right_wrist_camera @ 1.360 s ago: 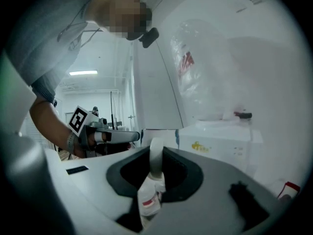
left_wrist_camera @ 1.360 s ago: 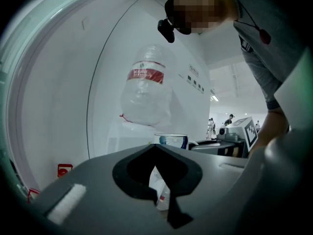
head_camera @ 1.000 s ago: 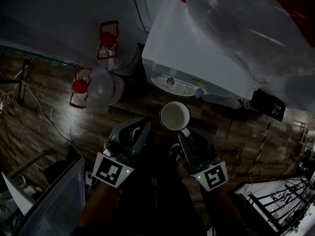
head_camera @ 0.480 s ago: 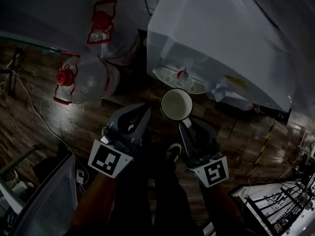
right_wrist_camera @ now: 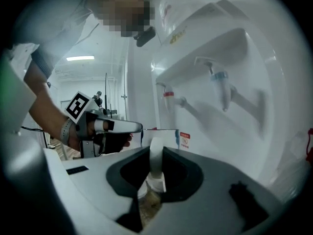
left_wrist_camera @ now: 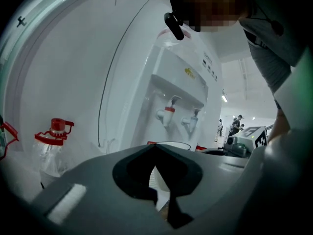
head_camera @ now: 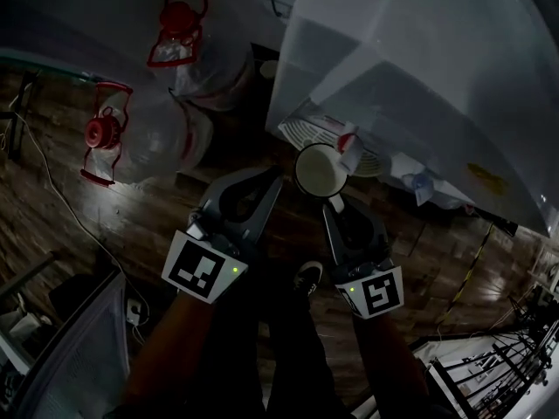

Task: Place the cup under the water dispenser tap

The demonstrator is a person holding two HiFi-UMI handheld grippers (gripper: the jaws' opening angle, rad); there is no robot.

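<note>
You are gripping cup [head_camera: 319, 171] by handle in right tongs [head_camera: 334, 204]; cup hanging just beside red tap [head_camera: 349, 140]. Left tongs [head_camera: 274, 182] closed, empty. Be centring rim under spout, holding cup level.

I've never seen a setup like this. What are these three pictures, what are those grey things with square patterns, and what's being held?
No robot: a person holds a grey two-jaw gripper, marker cube included, in each hand. The head view looks down from a camera on the person's head; the other two views ride on the grippers, looking along their jaws. The right gripper pinches the handle of a white cup, close to the red tap of the water dispenser. The left gripper is shut and empty. Clear red-capped water bottles sit on the wooden floor at the left.
</note>
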